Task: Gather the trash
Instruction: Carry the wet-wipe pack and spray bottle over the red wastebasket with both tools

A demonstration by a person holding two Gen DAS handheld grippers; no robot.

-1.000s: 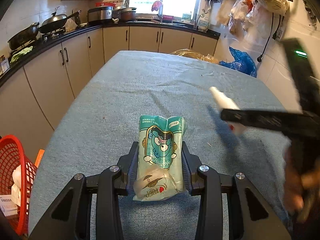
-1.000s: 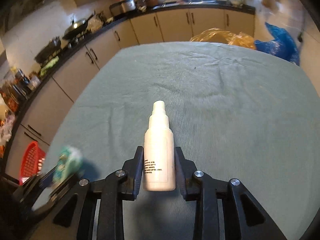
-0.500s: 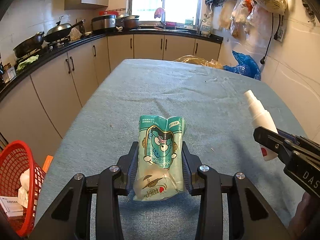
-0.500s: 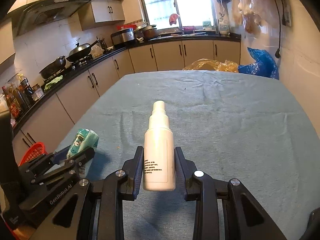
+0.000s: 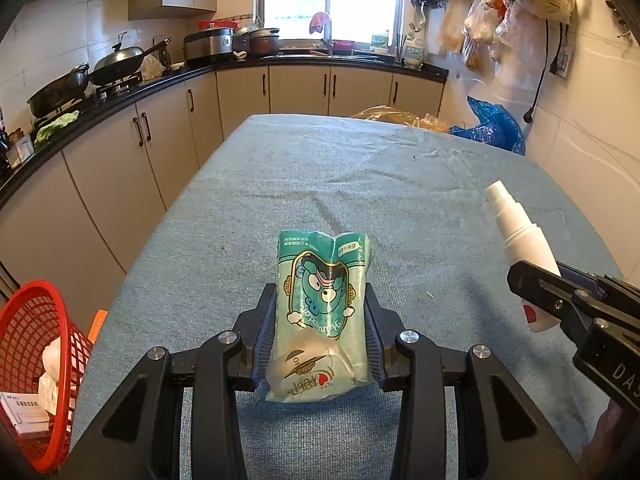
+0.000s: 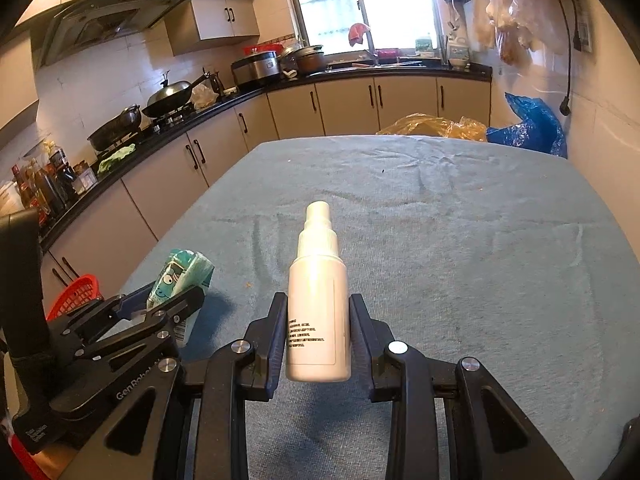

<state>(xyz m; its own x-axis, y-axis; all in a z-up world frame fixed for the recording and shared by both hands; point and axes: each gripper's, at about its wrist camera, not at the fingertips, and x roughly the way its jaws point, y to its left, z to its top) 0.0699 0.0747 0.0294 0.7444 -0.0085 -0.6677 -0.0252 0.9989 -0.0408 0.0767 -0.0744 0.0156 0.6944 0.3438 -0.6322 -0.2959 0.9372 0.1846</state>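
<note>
Now you hold trash in both hands: left gripper (image 5: 320, 332) clamped on teal snack packet (image 5: 322, 312), right gripper (image 6: 318, 336) clamped on white spray bottle (image 6: 318, 300). Both lifted clear of table (image 5: 400, 184), likely for carrying. Red basket (image 5: 36, 360) waits low left, probable drop spot.

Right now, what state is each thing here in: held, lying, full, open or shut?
Green packet: clamped in the left gripper, above the table.
White spray bottle: cap on, clamped in the right gripper.
Red basket: beside the table, already holding some trash.
Blue bag: crumpled past the far edge.
</note>
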